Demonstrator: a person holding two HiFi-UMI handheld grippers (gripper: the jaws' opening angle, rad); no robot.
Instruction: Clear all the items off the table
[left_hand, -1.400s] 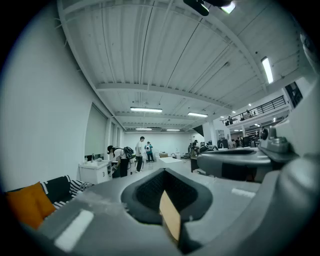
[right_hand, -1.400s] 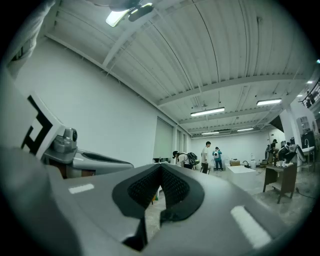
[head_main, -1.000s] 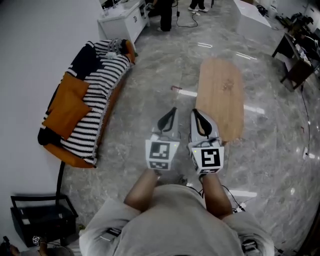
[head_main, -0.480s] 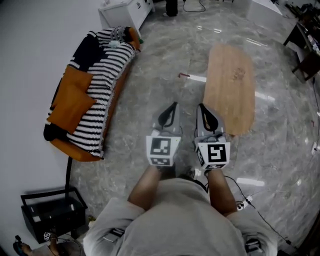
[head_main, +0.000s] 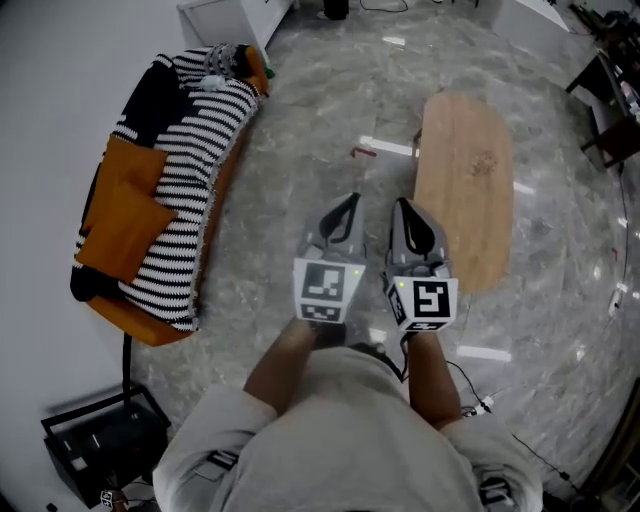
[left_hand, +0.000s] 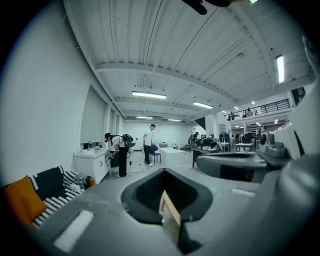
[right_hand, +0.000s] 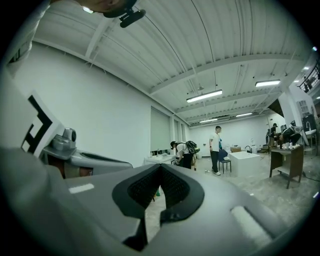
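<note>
A bare oval wooden table (head_main: 465, 190) stands on the marble floor ahead and to my right; nothing lies on its top. I hold both grippers side by side at chest height, short of the table's near end. My left gripper (head_main: 347, 203) is shut with nothing in it, and so is my right gripper (head_main: 403, 206). In the left gripper view the jaws of the left gripper (left_hand: 162, 171) meet at the tip, with a sliver of the table (left_hand: 170, 212) showing through the gap below. In the right gripper view the right gripper (right_hand: 160, 167) has its jaws pressed together and holds nothing.
A sofa (head_main: 160, 190) with a striped blanket and orange cushions lines the left wall. A black crate (head_main: 95, 445) sits at the lower left, and a small red item (head_main: 363, 153) lies on the floor. A dark desk (head_main: 610, 110) stands far right. Two people (left_hand: 149, 145) stand far down the room.
The head view has swung a little, so the sofa and table sit slightly differently in frame. Both grippers stay together, shut, in front of my chest.
</note>
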